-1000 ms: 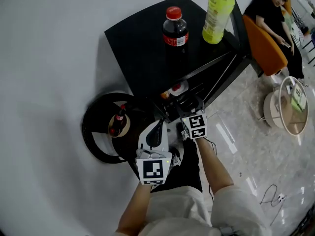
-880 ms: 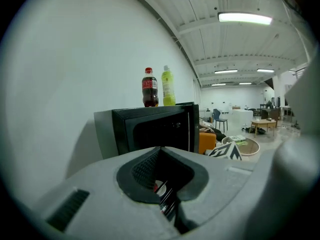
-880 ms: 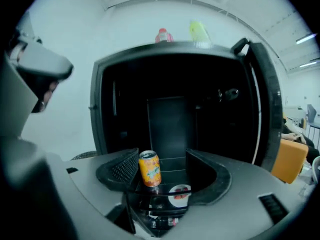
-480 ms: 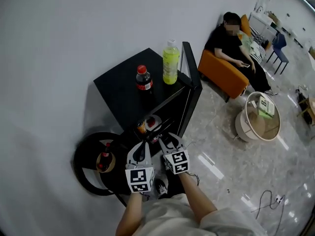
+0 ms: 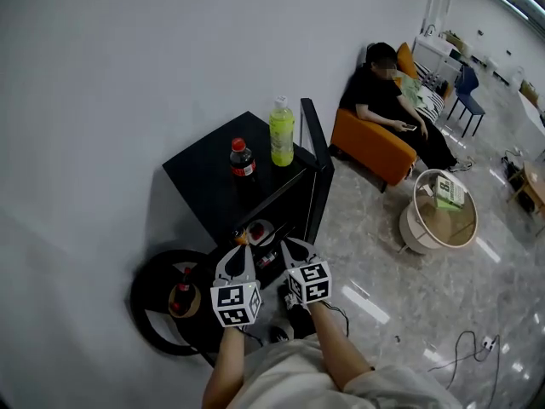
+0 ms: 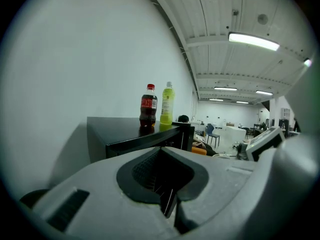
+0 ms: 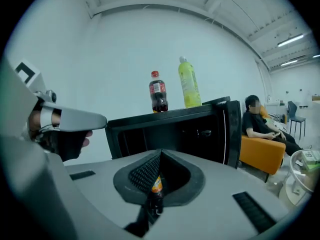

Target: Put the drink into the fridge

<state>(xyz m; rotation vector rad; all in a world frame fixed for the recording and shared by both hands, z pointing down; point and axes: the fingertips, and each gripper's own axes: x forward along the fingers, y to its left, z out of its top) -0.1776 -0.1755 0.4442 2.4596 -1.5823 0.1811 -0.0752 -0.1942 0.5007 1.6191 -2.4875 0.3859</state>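
A black mini fridge (image 5: 209,181) stands against the wall with its door (image 5: 313,173) swung open. On its top stand a cola bottle (image 5: 242,158) and a green drink bottle (image 5: 282,132). Inside the opening I see drinks (image 5: 258,231), one orange-capped. Both grippers hover low in front of the opening, side by side. My left gripper (image 5: 237,262) is shut and holds nothing. My right gripper (image 5: 291,250) is shut too; through the slit of its jaws in the right gripper view an orange bottle (image 7: 156,184) shows inside the fridge beyond, not gripped.
A round black stand (image 5: 149,313) with a small cola bottle (image 5: 181,292) on it lies left of the fridge. A person sits on an orange armchair (image 5: 379,147) at the right. A round side table (image 5: 438,216) and a floor cable (image 5: 473,343) are further right.
The head view has pulled back and the fridge looks smaller. Both grippers have drawn away from the fridge opening. The right gripper's jaws have closed.
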